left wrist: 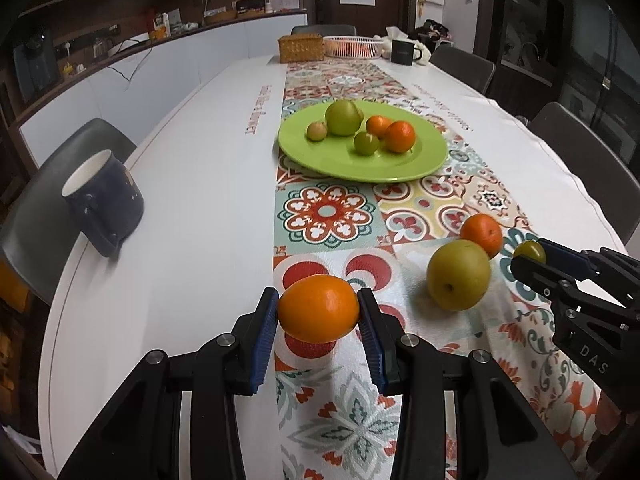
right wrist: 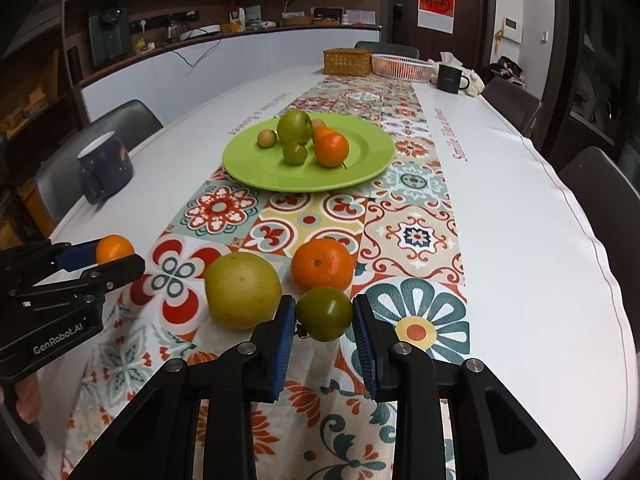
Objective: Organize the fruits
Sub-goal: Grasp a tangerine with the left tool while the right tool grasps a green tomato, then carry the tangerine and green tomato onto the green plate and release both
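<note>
Table (left wrist: pixel 192 184) w/ patterned runner (left wrist: pixel 332 216) down the middle. Green plate (left wrist: pixel 416 164) sits mid-runner, well ahead of both grippers.

L gripper (left wrist: pixel 318 312): jaws narrowed onto an orange (left wrist: pixel 318 309), blue pads pressing both its sides; fruit looks lifted off the runner, shadow under it. R gripper (right wrist: pixel 324 316): clamped on a small green fruit (right wrist: pixel 325 313), pads touching each side, low over the runner.

Loose on the runner btwn grippers and plate: 1 big yellow-green fruit (right wrist: pixel 243 289) just left of R gripper's fruit, 1 tangerine (right wrist: pixel 322 264) just behind it, near each other.

On plate, approx 6: 1 large green fruit (left wrist: pixel 342 117), 2 oranges (left wrist: pixel 399 136) side by side, 1 small green one (left wrist: pixel 366 143), 1 small brownish one (left wrist: pixel 317 131), plus another partly hidden behind the large one in R view.

Around: dark mug (left wrist: pixel 105 200) at table's left edge, well apart from fruit. Far end: wicker box (left wrist: pixel 301 48), white basket (left wrist: pixel 352 46), black mug (left wrist: pixel 403 51). Chairs (left wrist: pixel 580 148) round the table. A hand (right wrist: pixel 24 400) shows under L gripper in R view. Nothing stands btwn the grippers and plate except the 2 loose fruits.
</note>
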